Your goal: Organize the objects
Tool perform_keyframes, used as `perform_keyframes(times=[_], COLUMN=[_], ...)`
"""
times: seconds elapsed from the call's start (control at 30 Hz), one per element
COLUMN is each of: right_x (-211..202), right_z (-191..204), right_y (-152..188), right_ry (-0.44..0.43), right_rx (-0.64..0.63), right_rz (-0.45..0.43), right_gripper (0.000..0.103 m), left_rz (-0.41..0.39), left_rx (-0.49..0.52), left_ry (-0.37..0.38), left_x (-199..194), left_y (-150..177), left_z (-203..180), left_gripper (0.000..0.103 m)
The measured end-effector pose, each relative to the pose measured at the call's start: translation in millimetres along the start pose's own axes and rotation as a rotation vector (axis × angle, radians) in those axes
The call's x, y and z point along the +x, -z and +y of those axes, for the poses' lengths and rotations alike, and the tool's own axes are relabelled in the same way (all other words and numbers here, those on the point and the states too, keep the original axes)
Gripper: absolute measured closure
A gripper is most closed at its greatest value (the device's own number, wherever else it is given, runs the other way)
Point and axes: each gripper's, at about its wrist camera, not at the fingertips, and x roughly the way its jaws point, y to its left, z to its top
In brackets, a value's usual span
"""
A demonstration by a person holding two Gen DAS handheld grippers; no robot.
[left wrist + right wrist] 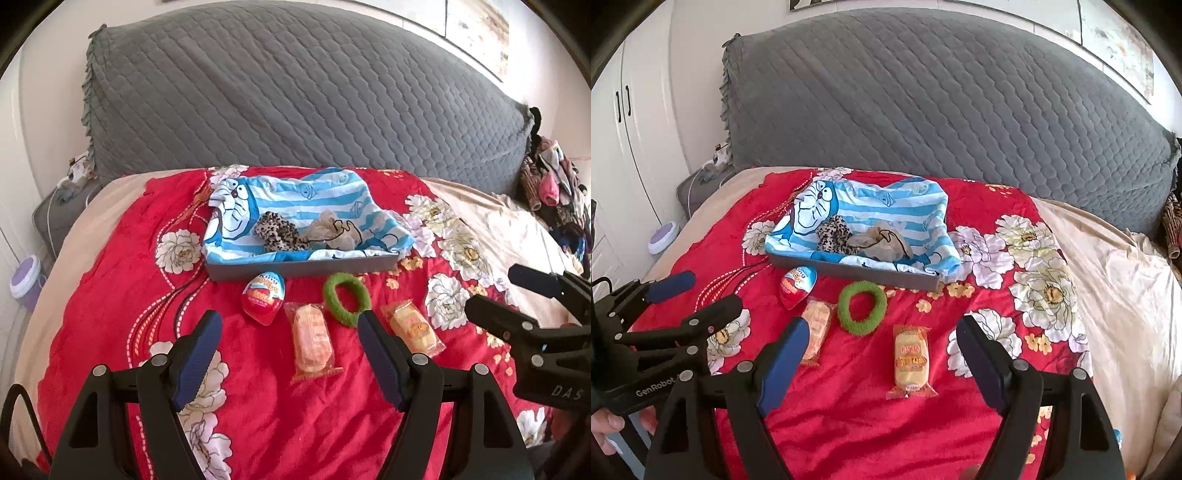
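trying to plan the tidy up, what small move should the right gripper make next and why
Probably ease the open right gripper down over the wrapped snack cake, which lies loose on the red blanket between its fingers. Two scrunchies already sit in the lined tray, so loose items likely go there.

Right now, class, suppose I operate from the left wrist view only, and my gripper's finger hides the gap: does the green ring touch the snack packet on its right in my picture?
Observer: No. In the right wrist view the green ring and the yellow snack packet lie apart, with red blanket between them.
Operator: Can you see what is holding my gripper?
Observer: A bare hand shows beneath the left gripper, whose jaws stand open.
Operator: What stands to the left of the bed?
Observer: White wardrobe doors with dark handles.
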Motion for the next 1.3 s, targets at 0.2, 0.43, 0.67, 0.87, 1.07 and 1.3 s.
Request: perform_keyframes(times=[0.2,0.43,0.67,0.87,1.07,1.3], right_x=[1.0,-0.4,3.1,8.6,19.9,32.0], right_z=[-5.4,-7.7,-3.8,-3.6,-4.6,-5.5], right_y=[19.3,23.3,30.0,32.4,38.0,44.0], right_ry=[0.015,0.017,0.010,0.017,0.020,0.031], right_rx=[-0.001,-0.004,-0.017,-0.021,-0.019,-0.023], right_rz=[0.037,0.041,0.061,0.071,0.101,0.134], right_gripper=[0.022,0.022,0.022,0.021,0.021,0.021], left_rz=[0.008,0.024,0.037,0.062,0.094,0.123], left_rx=[0.007,0.019,0.027,0.024,0.028,0.027], left_ry=[-0.001,-0.008,-0.010,-0.012,-0.013,-0.009], left_x=[-4.3,-3.9,0.2,10.9,25.8,39.2], left_y=[6.4,14.6,19.8,25.5,33.6,41.8], left_z=[-3.8,-7.2,-10.7,-11.0,-12.6,-13.5], left_gripper=[0.026,0.026,0.026,0.026,0.026,0.026])
